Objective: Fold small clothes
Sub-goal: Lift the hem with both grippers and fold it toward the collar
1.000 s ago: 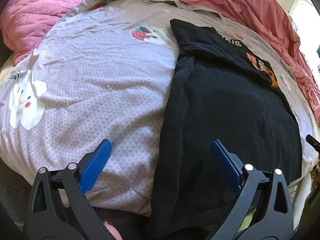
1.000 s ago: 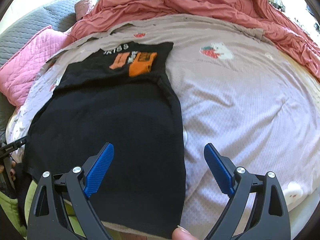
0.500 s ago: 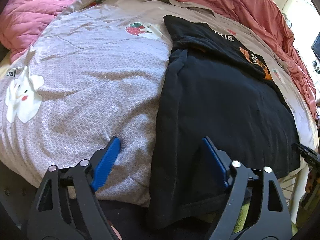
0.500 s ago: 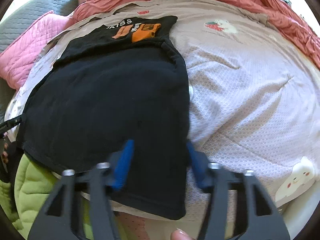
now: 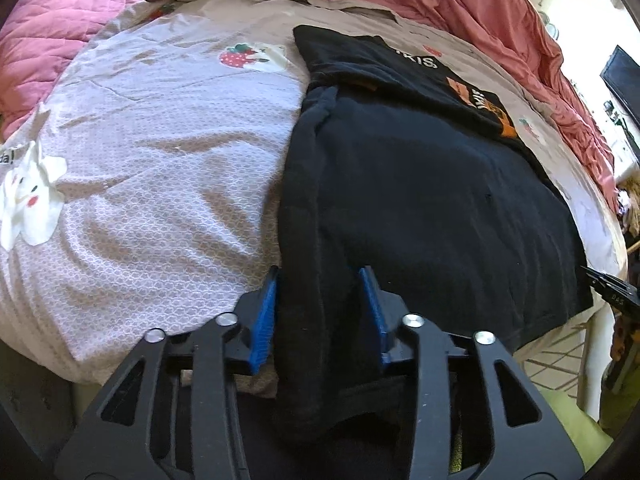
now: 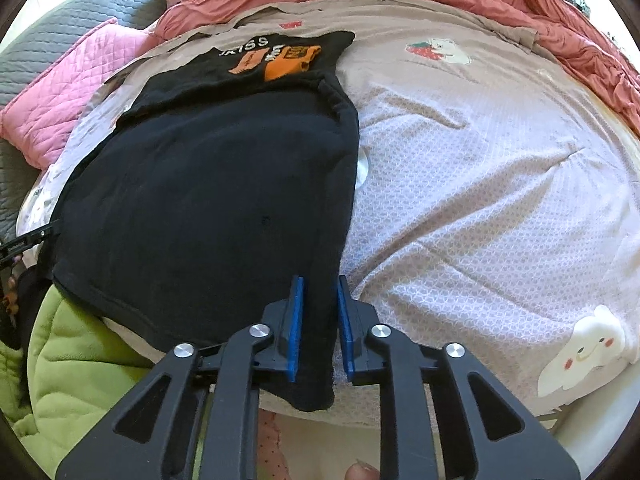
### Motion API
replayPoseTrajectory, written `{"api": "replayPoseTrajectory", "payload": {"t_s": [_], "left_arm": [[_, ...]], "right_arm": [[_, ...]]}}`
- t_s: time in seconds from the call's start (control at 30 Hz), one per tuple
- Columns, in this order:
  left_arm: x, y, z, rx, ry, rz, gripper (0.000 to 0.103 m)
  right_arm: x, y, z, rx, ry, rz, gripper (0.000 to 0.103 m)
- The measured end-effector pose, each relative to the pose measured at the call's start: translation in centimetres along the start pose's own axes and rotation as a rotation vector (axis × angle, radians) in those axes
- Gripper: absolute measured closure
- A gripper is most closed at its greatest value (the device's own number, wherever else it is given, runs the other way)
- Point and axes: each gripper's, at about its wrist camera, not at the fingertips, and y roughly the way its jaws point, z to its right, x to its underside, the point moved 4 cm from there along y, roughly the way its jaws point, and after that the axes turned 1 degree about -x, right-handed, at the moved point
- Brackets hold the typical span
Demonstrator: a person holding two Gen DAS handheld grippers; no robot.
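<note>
Partway folded: black shirt [image 6: 208, 200] flat on the bed [image 6: 480, 200], sides apparently turned in, left gripper [image 5: 322, 308] and right gripper [image 6: 319, 320] fingers pinching its near hem corners, lengthwise fold remaining.

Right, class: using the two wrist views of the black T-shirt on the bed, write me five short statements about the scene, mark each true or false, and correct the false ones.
1. The black T-shirt lies on a bedspread printed with strawberries. True.
2. The right gripper has its fingers around the shirt's edge nearest the camera. True.
3. The left gripper hangs wide open over bare bedspread. False: its fingers stand close on either side of the shirt's near corner.
4. The orange print sits at the shirt's near end, by the grippers. False: it is at the far end.
5. A green quilted fabric shows below the bed's near edge in the right wrist view. True.
</note>
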Motion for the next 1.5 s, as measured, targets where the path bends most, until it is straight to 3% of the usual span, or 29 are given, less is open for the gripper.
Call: {"api": "replayPoseTrajectory", "payload": {"t_s": [0.17,0.3,0.47,0.53,0.77,1.0,1.5], "left_arm": [[-0.1,0.4,0.6,-0.027,0.025,-0.005,0.068],[-0.2,-0.1,1.0,-0.057,0.05,0.03,0.09],[-1.0,-1.5,0.3,-0.019,0.006,0.087,0.1],[-1.6,-2.5,0.8,0.02,0.002,0.124,0.1],[-4.8,-5.2,1.9,0.043,0.005,0.209,0.1],[-8.9,-4.7,-0.4,0.061,-0.096,0.218,0.1],[-18.9,0.9,-2.0,0.085,-0.239,0.196,0.1]], "right_arm": [[-0.1,0.4,-0.4,0.008,-0.024,0.021,0.085],[-0.5,-0.1,-0.4,-0.005,-0.028,0.034,0.093],[-1.6,-1.8,-0.1,-0.08,0.013,0.089,0.095],[-2.3,-2.7,0.1,-0.116,0.03,0.123,0.095],[-6.4,-5.5,0.8,-0.17,0.042,0.266,0.095],[-11.8,-4.9,1.8,-0.18,0.073,0.339,0.095],[-21.2,0.6,4.0,-0.138,0.155,0.365,0.095]]}}
